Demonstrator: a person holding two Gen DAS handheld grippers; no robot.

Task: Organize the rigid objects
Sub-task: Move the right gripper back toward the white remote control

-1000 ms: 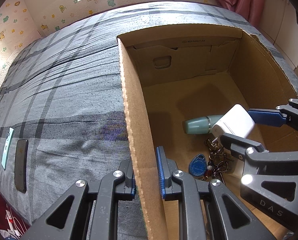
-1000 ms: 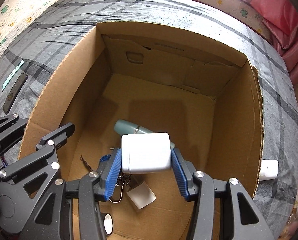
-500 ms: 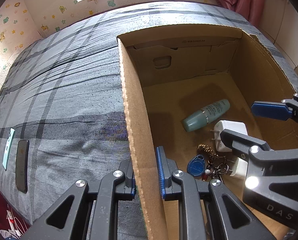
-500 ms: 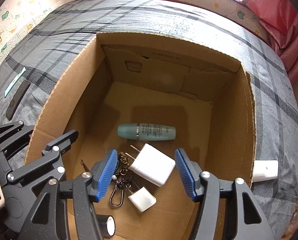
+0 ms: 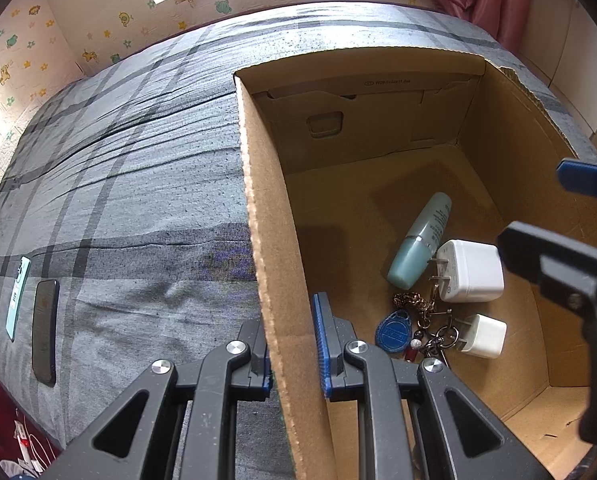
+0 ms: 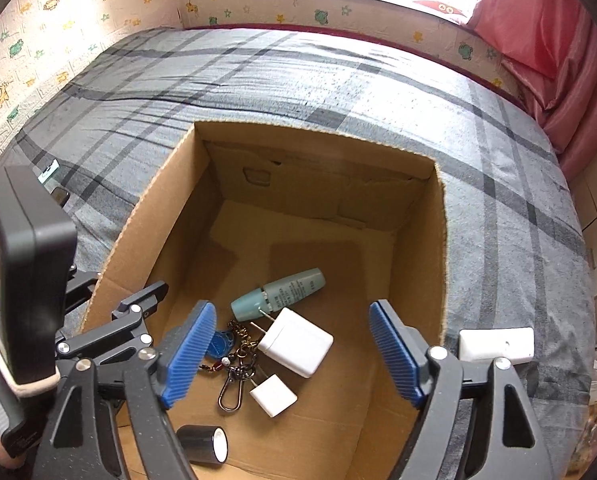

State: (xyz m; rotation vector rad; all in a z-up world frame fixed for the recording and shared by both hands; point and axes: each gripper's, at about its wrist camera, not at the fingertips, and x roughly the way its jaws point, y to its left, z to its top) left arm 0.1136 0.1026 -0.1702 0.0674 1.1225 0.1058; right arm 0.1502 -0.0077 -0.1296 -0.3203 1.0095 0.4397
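Box [image 6: 440, 248] of cardboard sits on the plaid bed [image 6: 298, 80]; its left wall is clamped between the narrow jaws of the left gripper [image 5: 294, 344]. Right gripper [image 6: 290, 354] hangs above the box floor, its jaws wide, having just been opening, with nothing pressed between the pads. Below and between them lies the big charger [image 6: 298, 342], freed. Just beyond it rests the teal bottle [image 6: 282, 293]; nearer the left pad are the keys [image 6: 230, 364] and the small charger [image 6: 273, 396].

Plaid bed [image 6: 338, 80]: cardboard box [image 6: 442, 240], phones [image 5: 44, 340].
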